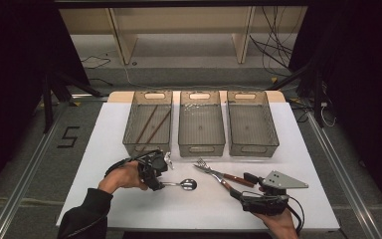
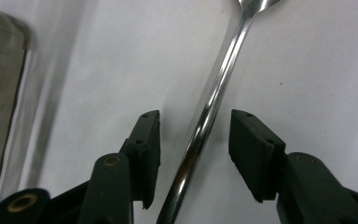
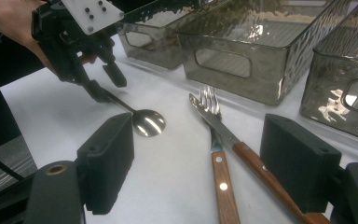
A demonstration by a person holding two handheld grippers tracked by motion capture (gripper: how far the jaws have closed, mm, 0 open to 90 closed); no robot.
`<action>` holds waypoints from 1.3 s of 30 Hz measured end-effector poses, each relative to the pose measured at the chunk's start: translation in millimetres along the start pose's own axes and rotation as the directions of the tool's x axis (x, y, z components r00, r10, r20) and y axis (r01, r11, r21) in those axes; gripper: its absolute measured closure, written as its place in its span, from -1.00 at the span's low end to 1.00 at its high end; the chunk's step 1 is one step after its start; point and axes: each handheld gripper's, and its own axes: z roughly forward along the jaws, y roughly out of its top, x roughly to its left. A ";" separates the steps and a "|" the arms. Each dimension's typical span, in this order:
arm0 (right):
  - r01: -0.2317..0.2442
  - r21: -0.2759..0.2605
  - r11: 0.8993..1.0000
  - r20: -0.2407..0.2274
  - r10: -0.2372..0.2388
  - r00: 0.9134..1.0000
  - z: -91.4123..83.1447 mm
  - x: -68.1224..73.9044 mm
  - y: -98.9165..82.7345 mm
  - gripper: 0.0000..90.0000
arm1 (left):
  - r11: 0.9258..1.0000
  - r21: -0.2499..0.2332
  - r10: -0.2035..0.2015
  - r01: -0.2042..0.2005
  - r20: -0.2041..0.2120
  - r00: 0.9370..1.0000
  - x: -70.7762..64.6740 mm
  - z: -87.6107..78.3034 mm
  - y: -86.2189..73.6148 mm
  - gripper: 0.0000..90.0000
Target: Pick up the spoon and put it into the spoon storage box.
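Note:
A metal spoon (image 1: 186,184) lies on the white table (image 1: 129,209) left of centre. My left gripper (image 1: 161,182) is open, its jaws straddling the spoon's handle (image 2: 214,102) with a gap on each side. From the right gripper view, this left gripper (image 3: 108,86) stands over the handle end and the spoon bowl (image 3: 148,123) points toward me. A fork (image 1: 214,174) and a knife (image 1: 231,177), both with wooden handles, lie crossed at the centre. My right gripper (image 1: 242,185) is open and holds nothing, its jaws on either side of the fork handle (image 3: 223,186) and knife handle (image 3: 270,182).
Three smoked clear bins stand in a row behind the cutlery: the left bin (image 1: 146,148) holds two brown sticks (image 1: 151,124), while the middle bin (image 1: 201,149) and right bin (image 1: 253,149) look bare. Open table surface lies in front and at both sides.

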 end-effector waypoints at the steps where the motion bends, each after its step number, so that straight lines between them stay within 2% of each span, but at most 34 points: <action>1: 0.000 -0.001 1.000 0.000 0.000 1.000 -0.2 0.3 0.1 -0.41 | 1.000 -0.003 0.003 -0.003 0.002 1.000 -0.2 0.6 0.8 0.21; 7: 0.003 0.000 1.000 0.000 -0.003 1.000 0.1 0.6 0.1 -0.41 | 0.999 0.025 0.035 -0.036 0.027 0.999 -3.0 6.9 7.1 0.34; 12: 0.004 0.002 1.000 0.000 -0.004 1.000 0.2 0.6 -0.1 -0.41 | 0.999 0.034 0.028 -0.029 0.041 0.999 -2.2 7.0 8.7 0.44; 19: 0.003 0.005 1.000 0.000 -0.003 1.000 0.6 1.4 -0.1 -0.41 | 0.997 0.062 0.045 -0.048 0.049 0.998 -2.8 7.4 12.8 0.57; 30: 0.008 0.011 1.000 0.000 -0.008 1.000 1.5 2.1 -0.4 -0.41 | 0.994 0.055 0.088 -0.091 0.059 0.994 -5.2 7.0 12.1 0.82; 39: 0.005 0.009 1.000 0.001 -0.005 1.000 1.0 1.9 -0.5 -0.41 | 0.993 0.049 0.106 -0.108 0.043 0.993 -8.6 7.0 11.9 0.86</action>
